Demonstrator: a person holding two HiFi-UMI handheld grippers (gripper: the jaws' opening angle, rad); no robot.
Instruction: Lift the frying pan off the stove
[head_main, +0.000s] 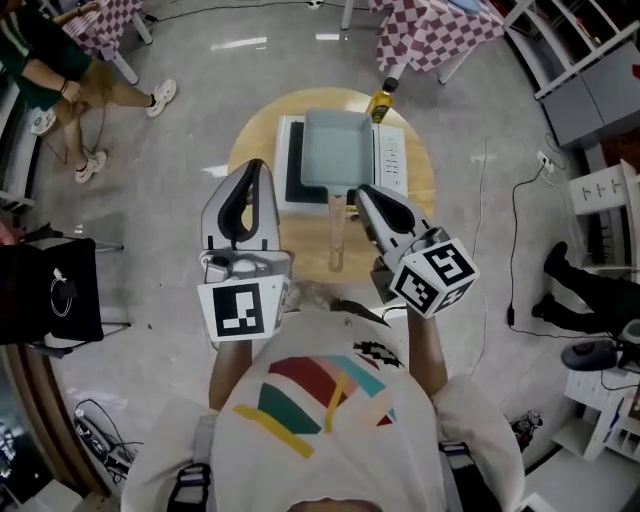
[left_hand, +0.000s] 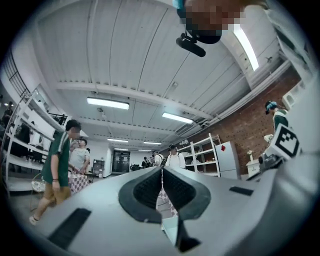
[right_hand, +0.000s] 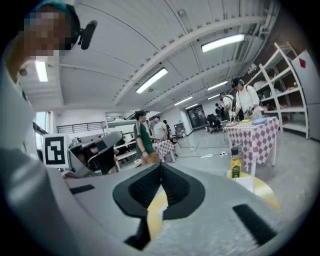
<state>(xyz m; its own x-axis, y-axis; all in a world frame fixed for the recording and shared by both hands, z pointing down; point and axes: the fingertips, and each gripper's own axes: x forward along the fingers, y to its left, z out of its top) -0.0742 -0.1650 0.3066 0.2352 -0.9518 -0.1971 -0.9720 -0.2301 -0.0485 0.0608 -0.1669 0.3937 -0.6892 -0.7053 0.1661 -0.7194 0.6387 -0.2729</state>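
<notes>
A pale blue-green square frying pan (head_main: 335, 150) sits on a white stove (head_main: 392, 160) on a round wooden table (head_main: 255, 140). Its wooden handle (head_main: 337, 235) points toward me. My left gripper (head_main: 256, 165) hovers over the table's left side, beside the stove, with its jaws together and nothing between them. My right gripper (head_main: 362, 190) hangs just right of the handle, apart from it, jaws closed and empty. In the left gripper view the left gripper (left_hand: 161, 170) points slightly upward at the room. In the right gripper view the right gripper (right_hand: 161, 165) faces across the table (right_hand: 265, 192).
A yellow oil bottle (head_main: 380, 102) stands at the table's far edge by the stove, also seen as the bottle (right_hand: 235, 166). Checkered tables (head_main: 430, 30) stand beyond. A seated person (head_main: 60, 70) is far left, a black stand (head_main: 55, 290) at left, a cable (head_main: 515, 230) on the floor at right.
</notes>
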